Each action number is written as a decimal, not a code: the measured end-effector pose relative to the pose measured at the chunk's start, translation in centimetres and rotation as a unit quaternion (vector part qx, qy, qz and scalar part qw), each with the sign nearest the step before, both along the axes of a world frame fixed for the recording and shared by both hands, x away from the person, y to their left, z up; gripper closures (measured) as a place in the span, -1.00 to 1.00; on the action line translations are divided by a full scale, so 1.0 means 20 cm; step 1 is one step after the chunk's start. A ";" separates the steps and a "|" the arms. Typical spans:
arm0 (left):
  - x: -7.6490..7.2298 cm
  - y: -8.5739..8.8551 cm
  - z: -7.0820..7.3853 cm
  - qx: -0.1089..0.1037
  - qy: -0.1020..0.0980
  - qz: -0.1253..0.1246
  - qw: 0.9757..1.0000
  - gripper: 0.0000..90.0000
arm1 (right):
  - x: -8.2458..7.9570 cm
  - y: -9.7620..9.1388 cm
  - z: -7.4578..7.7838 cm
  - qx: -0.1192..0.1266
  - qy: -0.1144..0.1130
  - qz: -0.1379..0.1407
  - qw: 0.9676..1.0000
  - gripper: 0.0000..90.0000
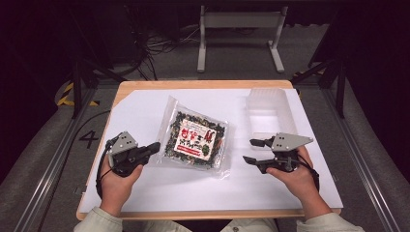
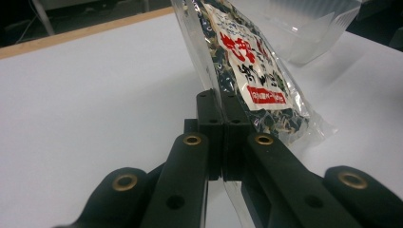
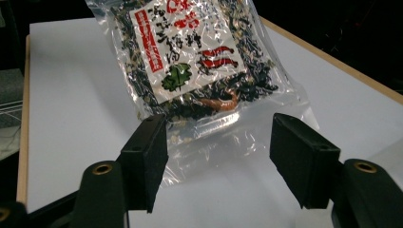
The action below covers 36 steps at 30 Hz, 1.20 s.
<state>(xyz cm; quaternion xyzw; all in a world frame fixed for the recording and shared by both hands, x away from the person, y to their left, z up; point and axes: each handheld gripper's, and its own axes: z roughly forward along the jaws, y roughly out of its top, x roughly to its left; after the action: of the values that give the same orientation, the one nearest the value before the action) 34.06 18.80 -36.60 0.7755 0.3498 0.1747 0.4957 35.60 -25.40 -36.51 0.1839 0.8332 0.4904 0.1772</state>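
A clear bag (image 1: pixel 196 140) of dried greens lies mid-surface (image 1: pixel 145 188), its left edge pinched and lifted by the left tool (image 2: pixel 222 124). The right tool (image 3: pixel 218 156), jaws wide and empty, is aimed at its right edge. The thin film could be torn or slip free if pulled unevenly.

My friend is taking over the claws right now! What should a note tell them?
Left claw: shut on the clear edge of the seaweed snack bag, that side tipped up off the white sheet.
Right claw: open, empty, aimed at the bag's other edge without touching it.
Clear plastic container: beyond the right claw, nothing visible inside.
Done: left grip on the bag.
Left: probably take the free edge with the right claw; where the bag should end up isn't shown.
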 end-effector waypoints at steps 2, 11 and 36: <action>-0.01 0.00 0.02 0.002 -0.008 -0.002 1.000 0.99 | 0.01 0.01 0.03 0.003 -0.001 0.008 1.000 -0.16; -0.07 -0.05 0.11 0.015 -0.050 -0.023 0.998 0.99 | 0.07 0.05 0.17 0.018 -0.013 0.033 0.999 -0.17; -0.18 -0.13 0.19 0.030 -0.114 -0.087 0.989 0.99 | 0.24 0.18 0.34 0.061 -0.013 0.093 0.994 -0.42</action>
<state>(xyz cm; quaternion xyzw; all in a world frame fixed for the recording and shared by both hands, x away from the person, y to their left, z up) 30.44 16.21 -32.82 0.7927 0.2173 0.2286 0.5217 40.47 -21.74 -29.66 0.1101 0.8131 0.5566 0.1299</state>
